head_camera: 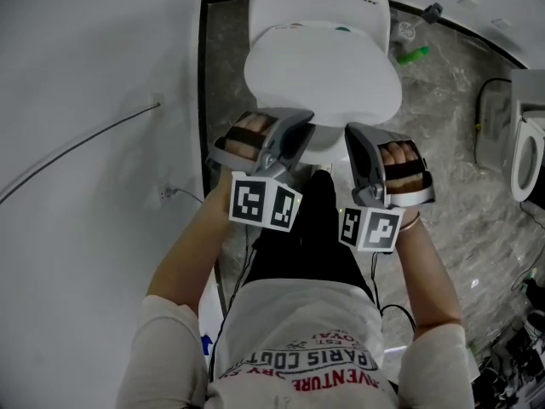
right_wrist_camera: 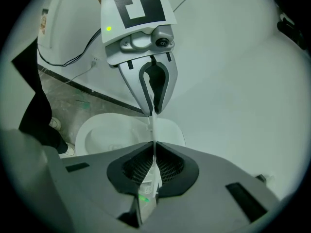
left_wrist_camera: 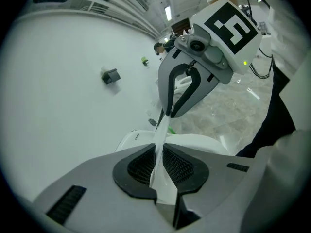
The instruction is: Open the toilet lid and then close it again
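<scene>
The white toilet [head_camera: 319,2] stands at the top middle of the head view, its lid [head_camera: 324,75] tilted up off the bowl. My left gripper [head_camera: 300,135] and right gripper [head_camera: 356,141] hold the lid's front edge from either side. In the left gripper view the thin lid edge [left_wrist_camera: 163,130] runs between the pads of my left gripper [left_wrist_camera: 158,163] across to the right gripper. In the right gripper view my right gripper [right_wrist_camera: 153,168] is shut on the same edge [right_wrist_camera: 151,125], and the seat and bowl [right_wrist_camera: 104,135] show below at the left.
A green object [head_camera: 415,54] lies on the marble floor right of the toilet. A second white fixture [head_camera: 528,156] stands at the right edge. A thin cable [head_camera: 85,143] crosses the white surface on the left. The person's legs and torso are just behind the grippers.
</scene>
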`<state>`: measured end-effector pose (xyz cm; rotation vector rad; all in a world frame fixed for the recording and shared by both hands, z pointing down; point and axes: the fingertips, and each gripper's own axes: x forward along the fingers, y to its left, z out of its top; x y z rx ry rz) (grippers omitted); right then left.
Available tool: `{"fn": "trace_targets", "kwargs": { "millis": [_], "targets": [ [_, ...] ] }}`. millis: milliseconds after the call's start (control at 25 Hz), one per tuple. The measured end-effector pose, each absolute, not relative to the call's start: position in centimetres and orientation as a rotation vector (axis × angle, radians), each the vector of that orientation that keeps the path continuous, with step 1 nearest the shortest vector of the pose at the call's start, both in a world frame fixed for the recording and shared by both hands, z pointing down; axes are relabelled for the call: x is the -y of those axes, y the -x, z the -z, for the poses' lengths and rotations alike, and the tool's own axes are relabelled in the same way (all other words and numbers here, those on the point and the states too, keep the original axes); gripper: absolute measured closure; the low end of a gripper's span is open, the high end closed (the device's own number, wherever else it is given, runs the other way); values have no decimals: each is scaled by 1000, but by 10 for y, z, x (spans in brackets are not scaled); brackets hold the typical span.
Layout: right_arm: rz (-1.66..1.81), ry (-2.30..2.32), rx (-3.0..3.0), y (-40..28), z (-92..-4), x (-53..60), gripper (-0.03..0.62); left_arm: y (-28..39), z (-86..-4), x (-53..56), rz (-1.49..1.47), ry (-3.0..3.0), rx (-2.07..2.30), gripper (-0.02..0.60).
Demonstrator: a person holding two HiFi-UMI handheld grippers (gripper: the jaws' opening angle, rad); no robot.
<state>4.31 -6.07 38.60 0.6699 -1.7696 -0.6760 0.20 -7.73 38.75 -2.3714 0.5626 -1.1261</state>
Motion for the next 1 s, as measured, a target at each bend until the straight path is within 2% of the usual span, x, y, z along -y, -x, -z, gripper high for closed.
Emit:
{"fn": "trace_targets", "kwargs": {
  "millis": [480,1000],
  "targets": [
    [486,-473,1838,-50,-340,129,568,-9,-344,145,1178,2558,-589,522],
    [432,-541,1795,-59,-301,236,568,-19,-305,251,1127,2590,-540,522]
  ]
}}
